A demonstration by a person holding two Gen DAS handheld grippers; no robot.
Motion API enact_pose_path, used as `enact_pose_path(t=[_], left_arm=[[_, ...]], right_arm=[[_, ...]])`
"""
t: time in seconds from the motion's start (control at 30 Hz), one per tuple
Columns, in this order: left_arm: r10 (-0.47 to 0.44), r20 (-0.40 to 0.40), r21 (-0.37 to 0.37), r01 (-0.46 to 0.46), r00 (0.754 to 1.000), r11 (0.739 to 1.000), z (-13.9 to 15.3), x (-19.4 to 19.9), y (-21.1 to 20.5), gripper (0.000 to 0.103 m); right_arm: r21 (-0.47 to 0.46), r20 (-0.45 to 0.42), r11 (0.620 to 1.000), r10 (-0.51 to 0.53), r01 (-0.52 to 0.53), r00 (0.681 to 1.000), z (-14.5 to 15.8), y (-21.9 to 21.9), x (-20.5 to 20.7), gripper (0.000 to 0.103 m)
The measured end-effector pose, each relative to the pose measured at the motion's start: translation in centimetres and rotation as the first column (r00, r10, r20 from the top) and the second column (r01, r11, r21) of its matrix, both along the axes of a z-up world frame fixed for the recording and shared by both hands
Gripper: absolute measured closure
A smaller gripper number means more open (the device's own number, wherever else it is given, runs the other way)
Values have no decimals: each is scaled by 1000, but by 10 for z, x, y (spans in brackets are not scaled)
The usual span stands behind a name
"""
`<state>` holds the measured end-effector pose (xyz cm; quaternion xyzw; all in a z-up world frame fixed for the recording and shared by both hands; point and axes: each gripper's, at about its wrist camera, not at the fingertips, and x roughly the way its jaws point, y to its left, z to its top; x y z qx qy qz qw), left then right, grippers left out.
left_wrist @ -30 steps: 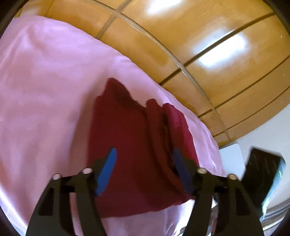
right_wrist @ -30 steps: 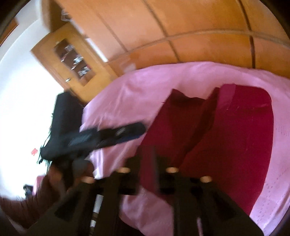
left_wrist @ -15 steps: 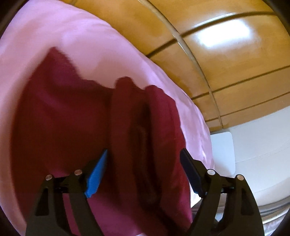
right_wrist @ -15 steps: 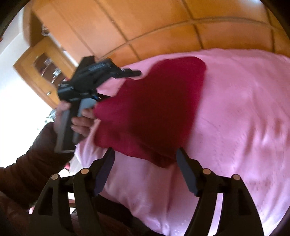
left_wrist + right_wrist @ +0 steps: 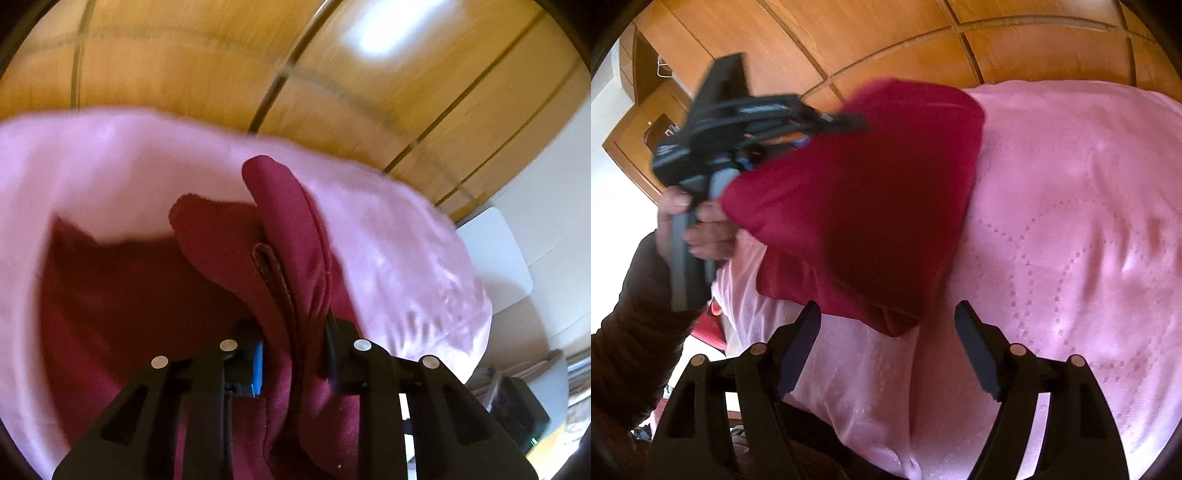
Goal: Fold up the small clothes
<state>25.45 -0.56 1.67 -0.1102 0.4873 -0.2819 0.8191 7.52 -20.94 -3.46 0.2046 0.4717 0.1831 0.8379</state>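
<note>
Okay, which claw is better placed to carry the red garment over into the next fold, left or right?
Left. The left claw has just closed on the red garment and lifts an edge off the pink bedspread. The right claw is open, holding nothing.

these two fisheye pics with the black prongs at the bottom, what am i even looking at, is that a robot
No robot: a person holds a hand-operated gripper in each hand, and each carries a camera looking along its two fingers. The black prongs are those fingers.

In the left gripper's view, the left gripper has just been closing and now pinches a bunched fold of the dark red garment.

In the right gripper's view, the right gripper has just been opening and stands open and empty, with a corner of the garment lying just ahead of it. The person's left hand shows there, lifting the cloth.

Everything lies on a pink bedspread, with wooden panelling behind.
</note>
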Motion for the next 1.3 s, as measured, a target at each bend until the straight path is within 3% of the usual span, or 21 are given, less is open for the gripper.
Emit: enact_pose_path(t=[0.13, 0.23, 0.33, 0.53, 0.7, 0.77, 0.83, 0.87, 0.93, 1.07, 1.13, 1.2, 1.3], left_arm=[[20, 96, -19, -18, 995, 1000, 41, -9, 33, 79], [57, 131, 19, -60, 990, 998, 51, -14, 69, 79], [111, 101, 64, -118, 989, 991, 35, -5, 103, 79], [173, -17, 75, -171, 985, 982, -17, -2, 139, 79], [169, -26, 166, -162, 985, 973, -63, -19, 125, 78], [187, -10, 135, -184, 982, 974, -63, -28, 128, 77], [222, -13, 119, -219, 975, 968, -59, -31, 134, 69], [253, 2, 138, -251, 967, 958, -55, -32, 136, 63], [298, 36, 155, -300, 954, 941, -45, -36, 140, 62], [372, 196, 204, -408, 907, 890, -8, -55, 142, 62], [365, 263, 189, -419, 893, 888, 9, -66, 141, 62], [346, 306, 188, -413, 887, 891, 21, -71, 134, 62], [302, 330, 216, -383, 894, 898, 19, -72, 117, 62]], right_arm=[[1, 36, 1000, 0, 0, 999, 12, -2, 0, 28], [12, 61, 1000, 9, -10, 998, 20, 4, 4, 30], [20, 90, 999, 25, -27, 996, 30, 19, 13, 40], [-27, 150, 990, 141, -139, 979, 41, 70, 34, 58], [-182, -26, 957, 227, -228, 974, -12, 104, 43, 61], [-230, -35, 945, 229, -231, 973, -23, 105, 39, 61], [-232, -47, 945, 227, -232, 973, -27, 101, 36, 61], [-228, -54, 945, 227, -233, 972, -28, 99, 36, 61], [-227, -60, 945, 229, -237, 972, -27, 98, 38, 60], [-243, -62, 917, 311, -316, 948, -12, 101, 28, 42], [-240, -30, 917, 321, -318, 947, 3, 94, 26, 42], [-199, 31, 940, 287, -276, 957, 25, 84, 29, 42], [-96, 104, 978, 192, -183, 976, 47, 71, 50, 39]])
